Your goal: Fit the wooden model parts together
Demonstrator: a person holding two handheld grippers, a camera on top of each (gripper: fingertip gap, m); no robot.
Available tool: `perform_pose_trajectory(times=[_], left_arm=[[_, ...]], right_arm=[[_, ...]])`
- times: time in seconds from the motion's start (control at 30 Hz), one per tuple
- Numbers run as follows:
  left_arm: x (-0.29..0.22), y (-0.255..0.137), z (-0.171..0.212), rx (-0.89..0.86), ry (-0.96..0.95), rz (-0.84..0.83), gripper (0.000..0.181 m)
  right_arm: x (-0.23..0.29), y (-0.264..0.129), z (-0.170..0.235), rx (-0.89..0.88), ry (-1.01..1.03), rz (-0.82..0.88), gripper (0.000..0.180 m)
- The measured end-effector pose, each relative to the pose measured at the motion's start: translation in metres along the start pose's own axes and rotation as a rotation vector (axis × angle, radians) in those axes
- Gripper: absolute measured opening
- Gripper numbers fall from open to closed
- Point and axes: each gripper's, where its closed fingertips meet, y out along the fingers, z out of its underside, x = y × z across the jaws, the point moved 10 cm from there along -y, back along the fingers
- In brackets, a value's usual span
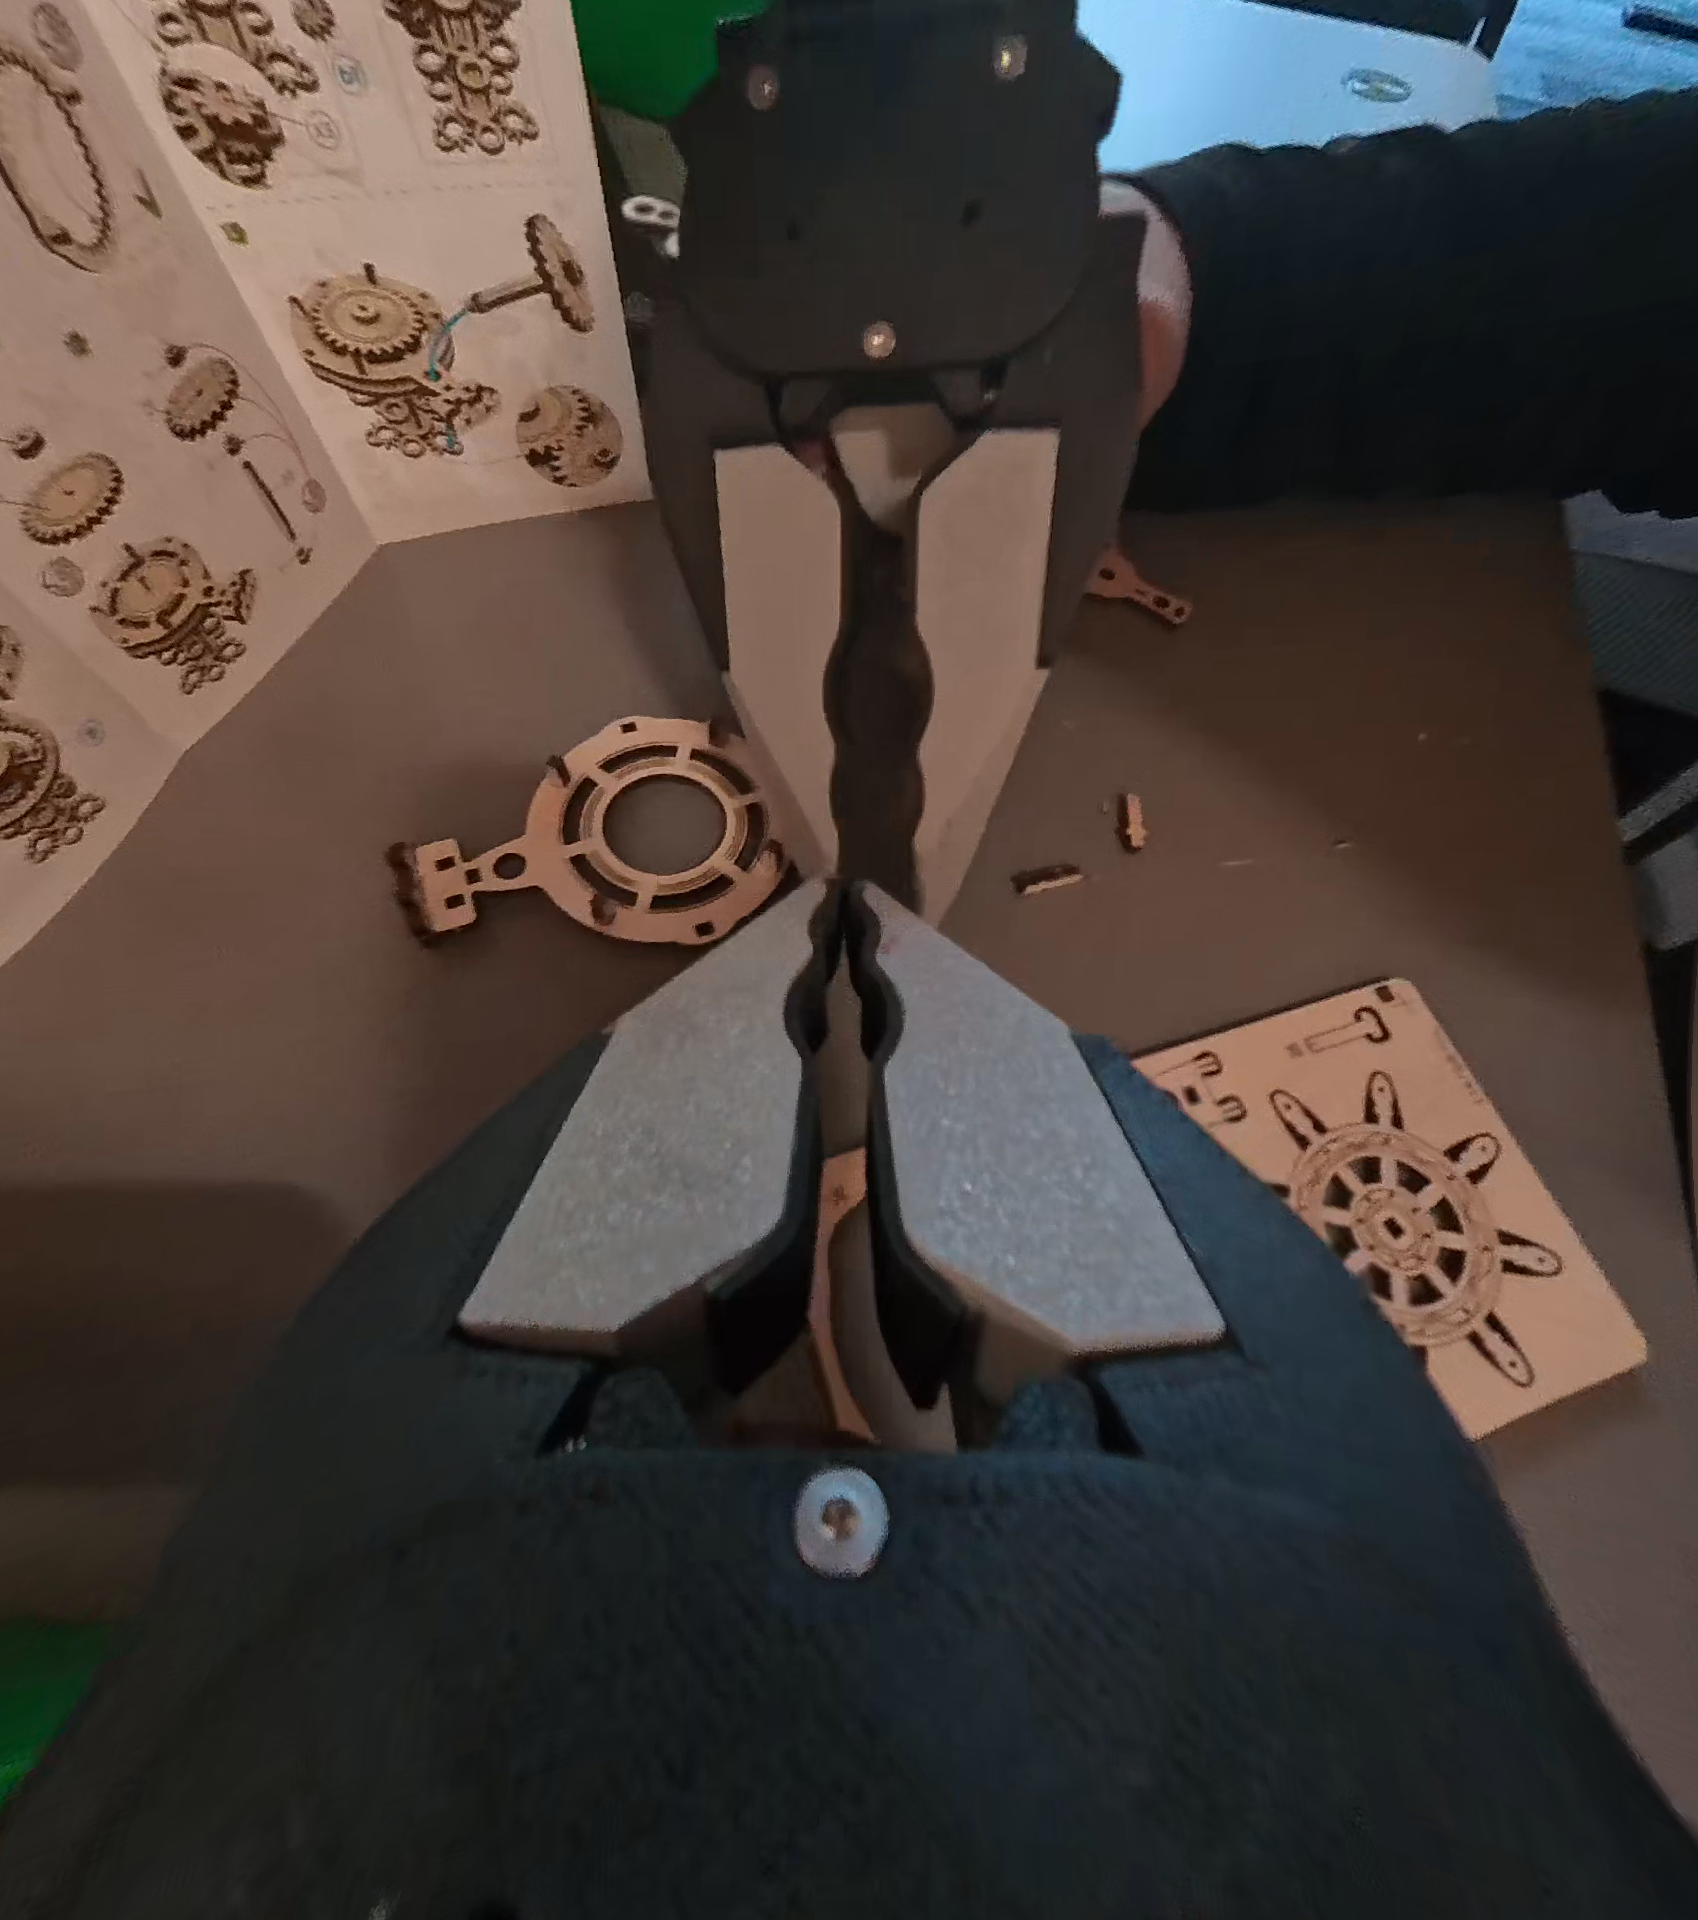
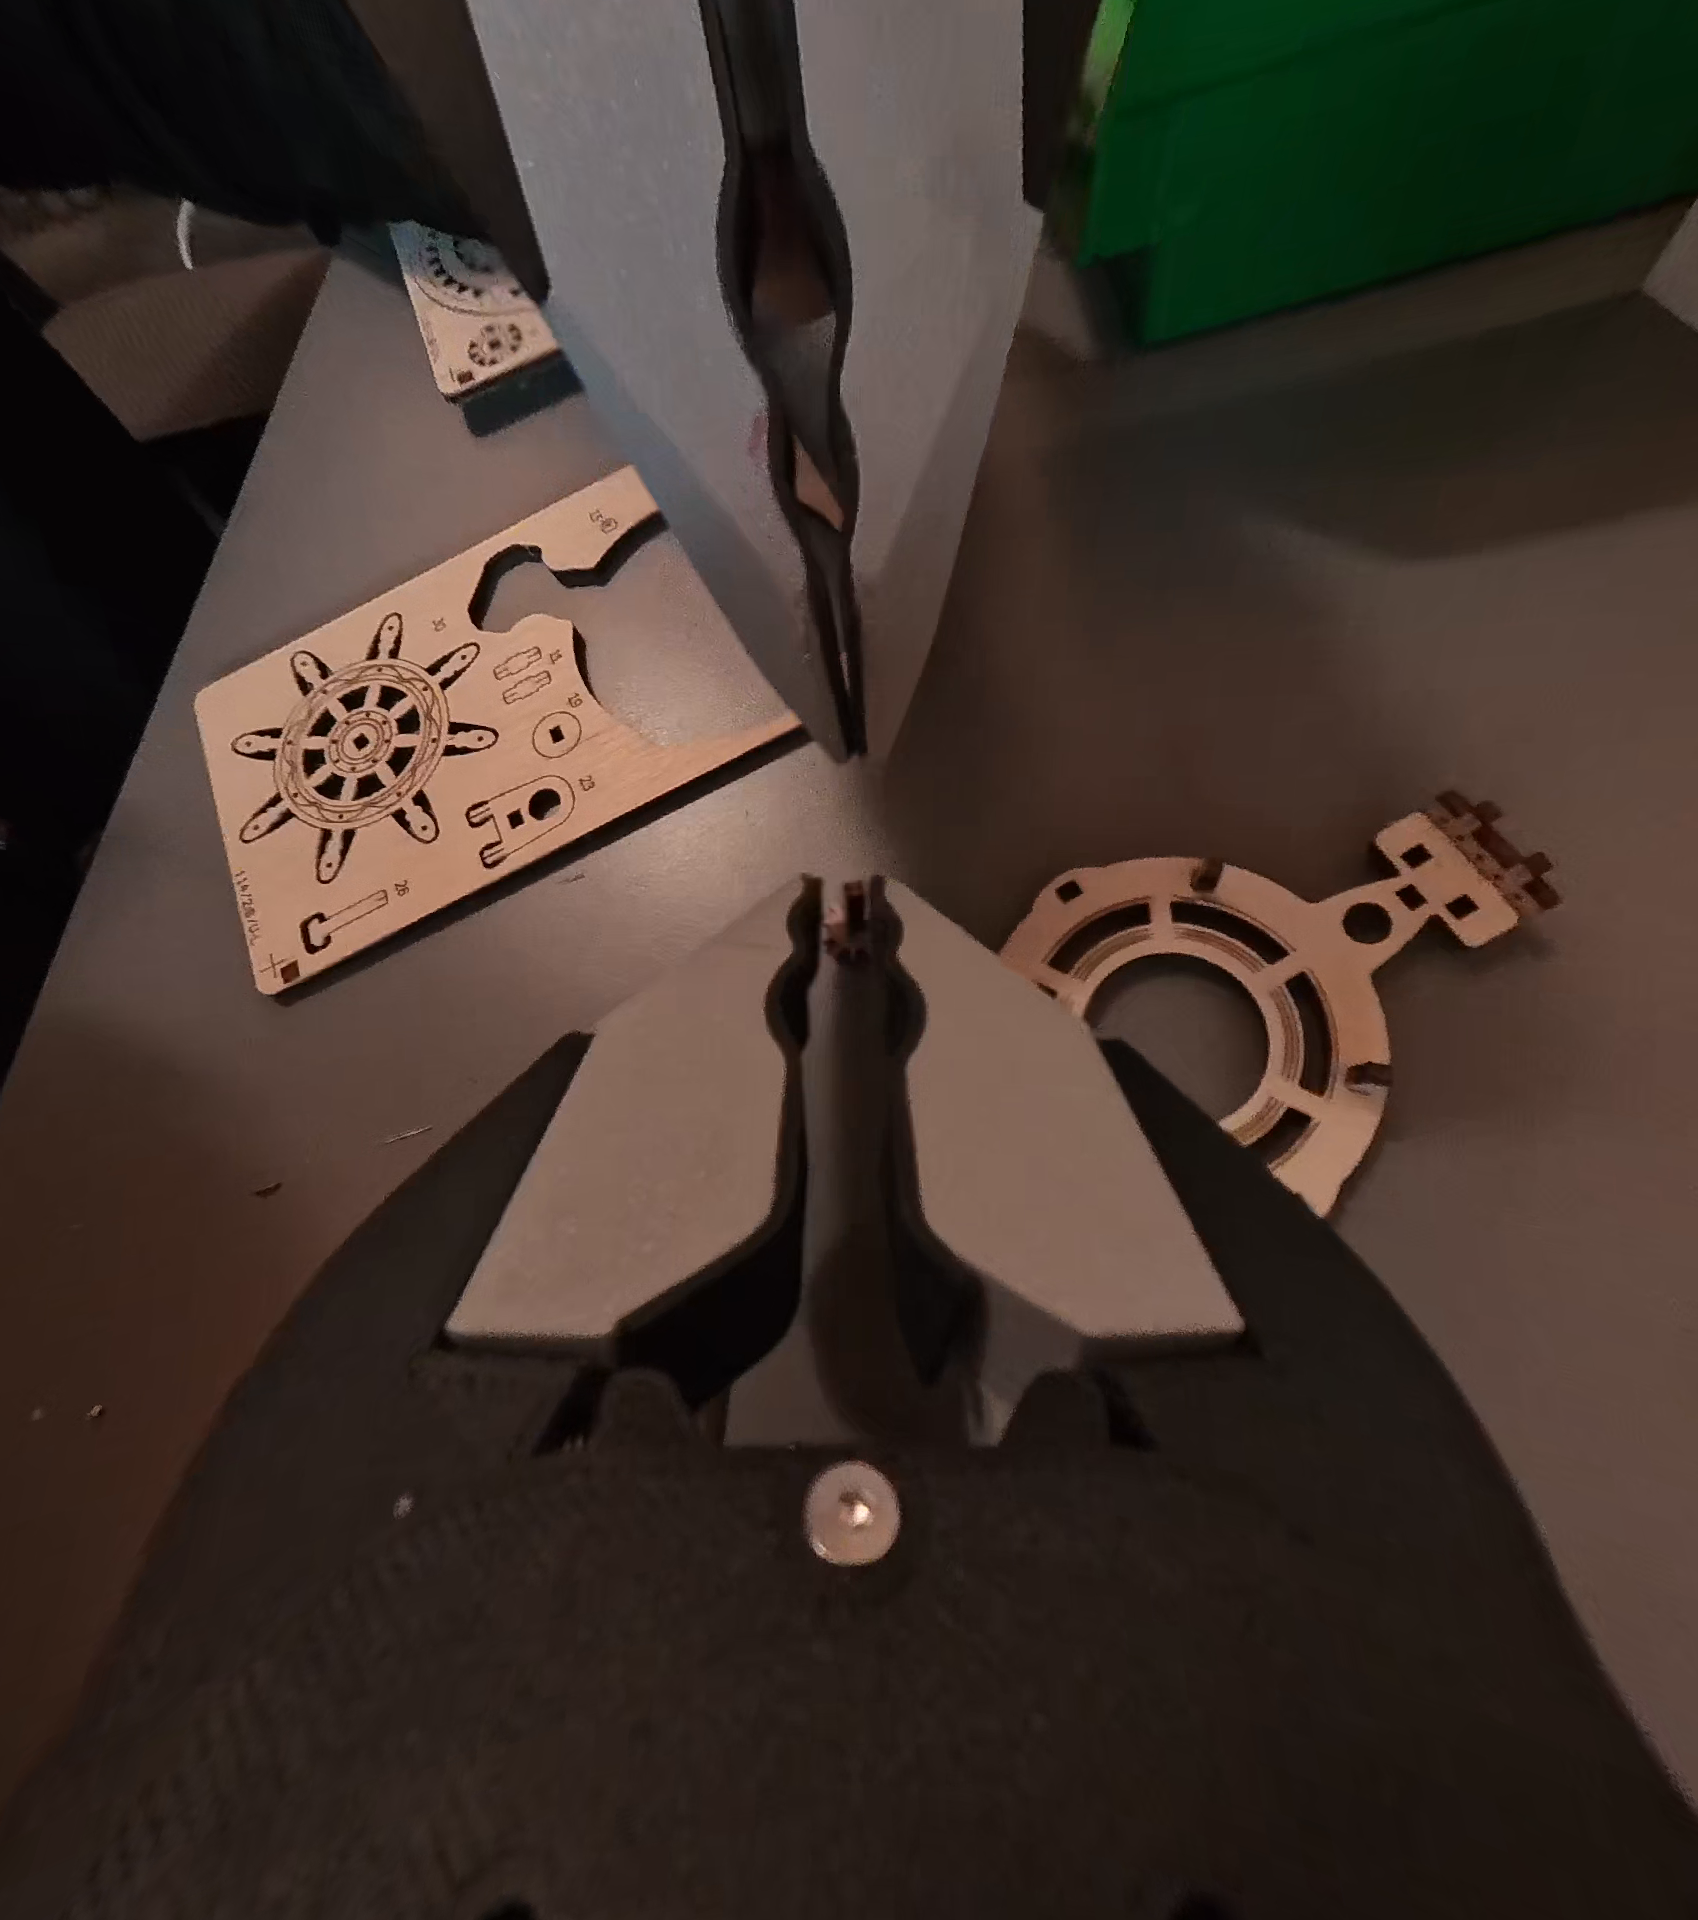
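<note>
My left gripper [image 1: 845, 899] is shut on a thin wooden part [image 1: 837, 1226] that shows pale between its fingers. My right gripper [image 2: 845, 899] is shut on a small notched wooden piece [image 2: 850, 923] at its tips. The two grippers face each other tip to tip, a short way apart, above the grey table [image 2: 1240, 623]. The right gripper [image 1: 876, 862] shows in the left wrist view, and the left gripper [image 2: 847, 743] in the right wrist view. A ring-shaped wooden frame with a tabbed arm [image 1: 658, 831] [image 2: 1240, 997] lies flat beside them.
A wooden sheet with a wheel pattern [image 1: 1396, 1205] [image 2: 429, 748] lies near the table edge. Small loose pieces [image 1: 1047, 881] and another part [image 1: 1136, 592] lie on the table. Instruction sheets [image 1: 201, 416] stand at the back. A green box [image 2: 1396, 156] and a person's sleeve [image 1: 1447, 312] are nearby. Only a small space, under 4 cm, lies between the two pairs of fingers.
</note>
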Motion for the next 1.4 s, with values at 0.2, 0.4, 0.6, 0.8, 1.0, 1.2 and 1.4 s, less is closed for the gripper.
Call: perform_pose_trajectory(times=[0.2,0.4,0.6,0.8,1.0,1.2,1.4], left_arm=[[-0.006,0.014,0.008,0.113,0.067,-0.025,0.0],[-0.003,0.012,0.007,0.093,0.067,-0.05,0.0],[-0.009,0.019,0.006,0.101,0.082,-0.032,0.0],[-0.013,0.023,0.006,0.123,0.103,-0.041,0.0],[-0.013,0.024,0.006,0.123,0.108,-0.042,0.0],[-0.012,0.023,0.007,0.146,0.1,-0.044,0.004],[-0.013,0.028,0.01,0.175,0.09,-0.034,0.0]], right_arm=[[0.0,-0.004,0.0,-0.025,0.02,0.006,0.017],[0.001,-0.019,-0.003,-0.074,0.049,0.054,0.021],[0.005,-0.017,-0.003,0.0,-0.022,0.123,0.0],[0.007,-0.012,-0.001,0.048,-0.052,0.127,0.0],[0.007,-0.007,0.001,0.06,-0.056,0.107,0.0],[0.007,-0.004,0.002,0.076,-0.061,0.1,0.0],[0.008,-0.003,0.001,0.088,-0.07,0.106,0.0]])
